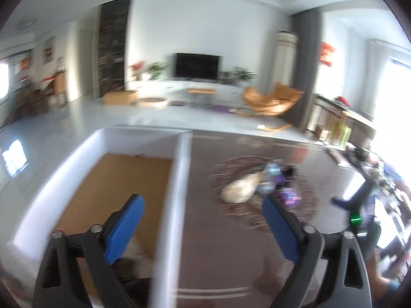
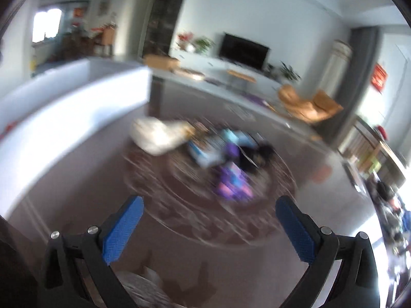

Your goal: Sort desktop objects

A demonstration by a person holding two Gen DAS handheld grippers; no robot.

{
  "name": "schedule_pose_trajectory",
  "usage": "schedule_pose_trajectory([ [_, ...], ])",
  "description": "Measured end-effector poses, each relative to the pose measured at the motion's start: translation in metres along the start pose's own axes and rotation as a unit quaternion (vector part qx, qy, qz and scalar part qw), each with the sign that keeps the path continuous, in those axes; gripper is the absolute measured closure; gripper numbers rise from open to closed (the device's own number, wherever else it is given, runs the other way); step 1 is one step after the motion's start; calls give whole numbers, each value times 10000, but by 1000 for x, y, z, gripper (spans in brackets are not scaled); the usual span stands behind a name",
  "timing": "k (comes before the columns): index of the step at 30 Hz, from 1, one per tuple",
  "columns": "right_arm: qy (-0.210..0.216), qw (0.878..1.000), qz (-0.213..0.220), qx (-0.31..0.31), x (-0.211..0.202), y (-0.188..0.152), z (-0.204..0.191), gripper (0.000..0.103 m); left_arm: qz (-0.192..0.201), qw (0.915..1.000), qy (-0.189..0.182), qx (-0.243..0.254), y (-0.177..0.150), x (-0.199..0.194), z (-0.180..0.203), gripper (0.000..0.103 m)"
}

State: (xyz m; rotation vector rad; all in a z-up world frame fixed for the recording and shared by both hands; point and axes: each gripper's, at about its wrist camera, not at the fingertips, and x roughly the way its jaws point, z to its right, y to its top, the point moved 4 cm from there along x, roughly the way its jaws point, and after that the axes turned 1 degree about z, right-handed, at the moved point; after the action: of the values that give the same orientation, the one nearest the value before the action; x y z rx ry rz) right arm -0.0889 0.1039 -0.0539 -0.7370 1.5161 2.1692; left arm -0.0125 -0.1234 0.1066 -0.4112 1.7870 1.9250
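Note:
A blurred pile of small objects lies on the dark brown table: a cream soft thing (image 1: 240, 188) (image 2: 160, 134), a pale blue packet (image 2: 205, 151), a purple packet (image 1: 289, 195) (image 2: 232, 183) and a black item (image 2: 259, 154). My left gripper (image 1: 203, 220) is open and empty, hovering over the right wall of a white box (image 1: 177, 192) with a brown bottom (image 1: 115, 187). My right gripper (image 2: 209, 222) is open and empty, above the table in front of the pile. The right gripper also shows at the left wrist view's right edge (image 1: 357, 205).
The white box (image 2: 72, 102) stands left of the pile. A pale object (image 1: 136, 250) lies in the box near my left finger. The table (image 2: 77, 192) has a round pattern under the pile. A cluttered shelf (image 2: 372, 154) stands at the right. A living room lies behind.

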Motion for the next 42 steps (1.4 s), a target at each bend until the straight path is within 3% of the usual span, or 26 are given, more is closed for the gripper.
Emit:
schedule_pose_trajectory([
  [4, -343, 9960, -683, 471, 33, -51, 65, 0, -362, 9978, -540, 121, -12, 30, 63, 1],
  [7, -276, 9900, -996, 963, 43, -79, 107, 0, -861, 9942, -624, 166, -38, 75, 98, 1],
  [9, -233, 9865, -1123, 1167, 49, -87, 117, 0, -1186, 9913, -517, 229, -58, 108, 110, 1],
  [16, -85, 9830, -1195, 1395, 59, -97, 125, 0, -1724, 9845, -29, 323, -100, 185, 111, 1],
  [22, 223, 9764, -1288, 1720, 73, -101, 132, 0, -1807, 9823, 207, 441, -113, 206, 110, 1],
  [26, 181, 9766, -1291, 1711, 74, -103, 132, 0, -1902, 9808, 179, 395, -127, 211, 110, 1],
  [30, 180, 9766, -1292, 1713, 74, -103, 132, 0, -1886, 9801, 133, 602, -127, 206, 117, 0],
  [42, 166, 9764, -1292, 1725, 74, -103, 132, 0, -1893, 9799, 105, 613, -128, 203, 118, 0],
])
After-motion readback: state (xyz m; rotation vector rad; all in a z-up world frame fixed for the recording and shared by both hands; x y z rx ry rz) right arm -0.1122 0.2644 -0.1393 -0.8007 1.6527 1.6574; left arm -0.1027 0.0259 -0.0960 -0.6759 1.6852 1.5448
